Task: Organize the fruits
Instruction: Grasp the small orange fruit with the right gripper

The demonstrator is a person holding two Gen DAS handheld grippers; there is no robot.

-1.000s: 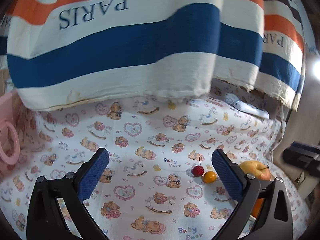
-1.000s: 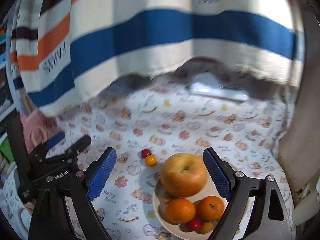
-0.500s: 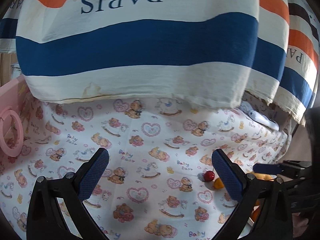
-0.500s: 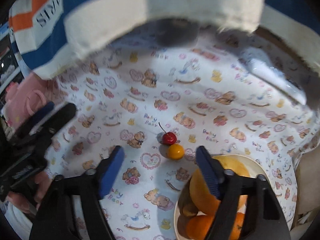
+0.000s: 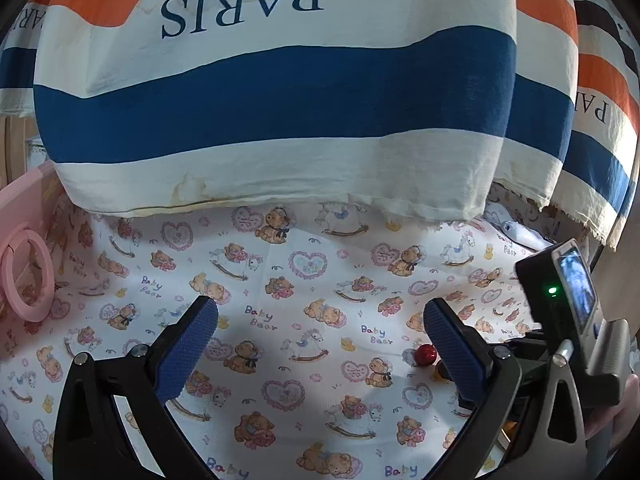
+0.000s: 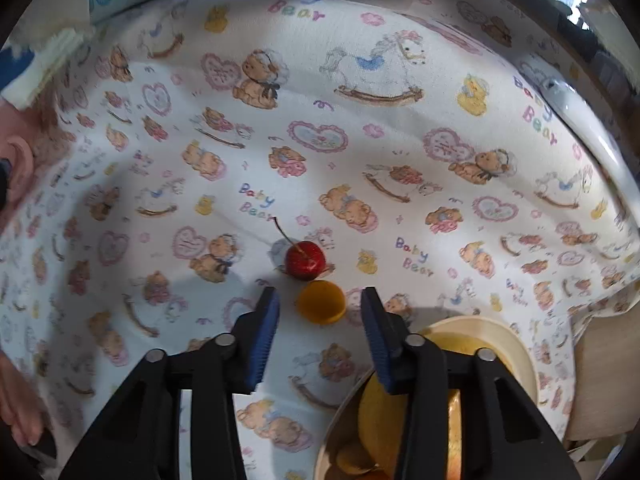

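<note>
The cherry (image 6: 305, 260) is serving as the landmark here, a red one with a long thin stem, lying on the printed bear cloth (image 6: 360, 128) that is covering the table.

Far to the left of the cherry, a pink ring (image 5: 25, 274) is hanging at the cloth's edge. Still left of the cherry, the left gripper (image 5: 320, 338) is hovering over bare cloth with its blue pads standing wide apart and nothing between them. Behind the cherry, a striped towel (image 5: 272, 92) lettered PARIS is hanging down to the cloth's far edge.

In the left wrist view the cherry (image 5: 425, 354) is sitting just inside the left gripper's right-hand finger, which is hiding most of what lies beyond it.

Just in front of the cherry and a little to its right, a small orange fruit (image 6: 321, 301) is lying almost touching it. The right gripper (image 6: 320, 310) is pointing steeply down at this fruit, its jaws closing, with the fruit sitting between the two blue pads; a gap is showing on each side, so the pads are not yet pressing on it.

To the right of the cherry and nearer the camera, a cream bowl (image 6: 516, 350) is holding a large yellow fruit (image 6: 380, 424) and smaller orange ones, partly hidden by the gripper's finger. In the left wrist view the right gripper's body with its small lit screen (image 5: 576, 288) is standing right of the cherry.
</note>
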